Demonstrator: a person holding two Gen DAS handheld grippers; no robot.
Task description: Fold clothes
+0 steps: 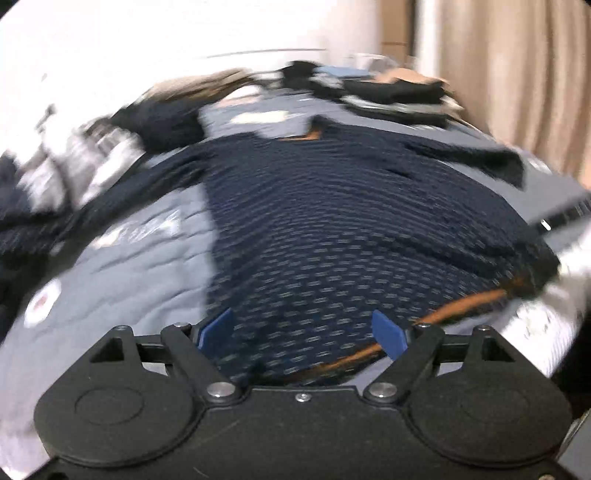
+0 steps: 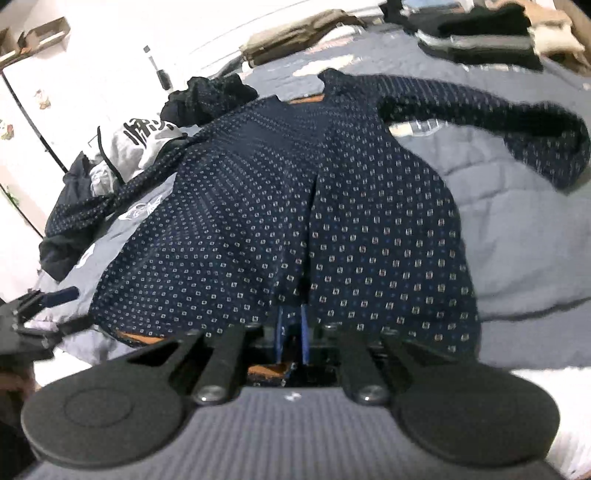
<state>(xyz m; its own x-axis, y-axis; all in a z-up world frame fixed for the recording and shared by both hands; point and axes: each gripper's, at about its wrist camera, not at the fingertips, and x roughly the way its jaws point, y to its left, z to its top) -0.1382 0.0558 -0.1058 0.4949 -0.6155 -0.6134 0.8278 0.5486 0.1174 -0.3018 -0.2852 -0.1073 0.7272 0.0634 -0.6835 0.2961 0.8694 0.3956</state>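
A navy dotted long-sleeved shirt [image 2: 295, 206] with orange inner trim lies spread on a grey-blue quilt [image 2: 517, 221], collar far, hem near. It also shows, blurred, in the left wrist view [image 1: 332, 221]. My right gripper [image 2: 291, 332] is shut on the shirt's hem, blue pads close together with cloth pinched between. My left gripper [image 1: 303, 332] is open, its blue fingers [image 1: 218, 328] wide apart over the hem near its left corner. The left gripper also shows at the left edge of the right wrist view [image 2: 55, 299].
A heap of unfolded clothes [image 2: 122, 155], among them a white printed garment, lies at the left of the bed. A stack of folded dark clothes [image 2: 487, 33] sits at the far right. A white wall stands behind, a beige curtain [image 1: 517, 74] to the right.
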